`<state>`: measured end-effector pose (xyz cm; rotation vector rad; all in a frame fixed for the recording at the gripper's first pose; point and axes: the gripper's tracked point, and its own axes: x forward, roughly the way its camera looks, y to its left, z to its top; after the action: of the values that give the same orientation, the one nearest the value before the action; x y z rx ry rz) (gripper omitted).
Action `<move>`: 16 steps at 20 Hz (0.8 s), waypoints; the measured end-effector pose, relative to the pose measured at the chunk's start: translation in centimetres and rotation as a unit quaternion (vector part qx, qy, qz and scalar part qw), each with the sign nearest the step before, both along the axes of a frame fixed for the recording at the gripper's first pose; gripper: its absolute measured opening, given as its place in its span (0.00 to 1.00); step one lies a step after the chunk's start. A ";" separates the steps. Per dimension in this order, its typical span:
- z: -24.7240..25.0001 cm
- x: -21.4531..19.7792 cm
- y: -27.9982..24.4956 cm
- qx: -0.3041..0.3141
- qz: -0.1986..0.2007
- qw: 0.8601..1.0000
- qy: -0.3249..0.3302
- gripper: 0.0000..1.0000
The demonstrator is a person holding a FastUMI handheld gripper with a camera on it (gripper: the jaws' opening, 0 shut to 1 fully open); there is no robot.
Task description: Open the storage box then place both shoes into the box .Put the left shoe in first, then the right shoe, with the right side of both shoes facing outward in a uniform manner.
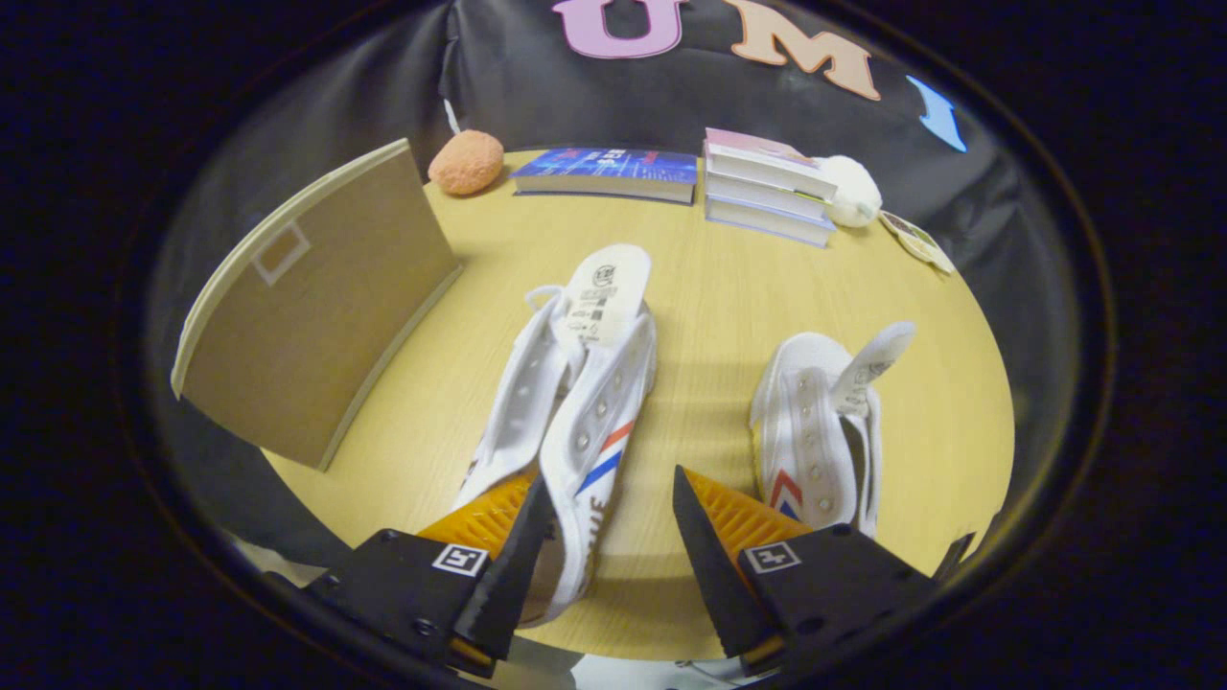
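Note:
Two white canvas shoes with red and blue stripes lie on the wooden table (719,287), tongues flipped up. The bigger-looking shoe (585,383) points away from me, and its near end reaches down between my fingers, resting against the left finger (508,537). The second shoe (815,431) lies just beyond the right finger (719,527). My gripper (611,479) is open, with a wide gap between the shoe and the right finger. The storage box's brown cardboard panel (316,307) stands tilted up beyond the left finger, and its inside is hidden.
At the table's far edge sit an orange sponge ball (466,161), a flat blue book (609,172), a stack of books (767,187) and a white plush toy (851,190). A small card (918,240) lies at the far right. Bare wood separates the shoes.

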<state>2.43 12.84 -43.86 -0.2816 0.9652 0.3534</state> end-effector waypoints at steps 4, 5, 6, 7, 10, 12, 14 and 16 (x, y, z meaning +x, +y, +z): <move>-0.5 1.7 0.8 0.031 -0.018 0.999 0.026 0.72; -0.6 2.0 0.7 0.031 -0.017 0.999 0.026 0.69; -0.5 2.4 0.7 0.030 -0.016 0.999 0.021 0.66; -0.5 2.8 0.7 0.027 -0.015 0.999 0.015 0.62; -0.8 3.5 1.1 0.043 -0.023 0.998 0.024 0.50; -0.7 3.2 1.5 0.061 -0.036 0.996 0.049 0.26; -0.9 3.4 1.5 0.075 -0.040 0.994 0.063 0.21; -1.1 3.0 1.6 0.087 -0.053 0.991 0.085 0.14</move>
<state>5.47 14.42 -44.93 -0.0411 1.1055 0.3667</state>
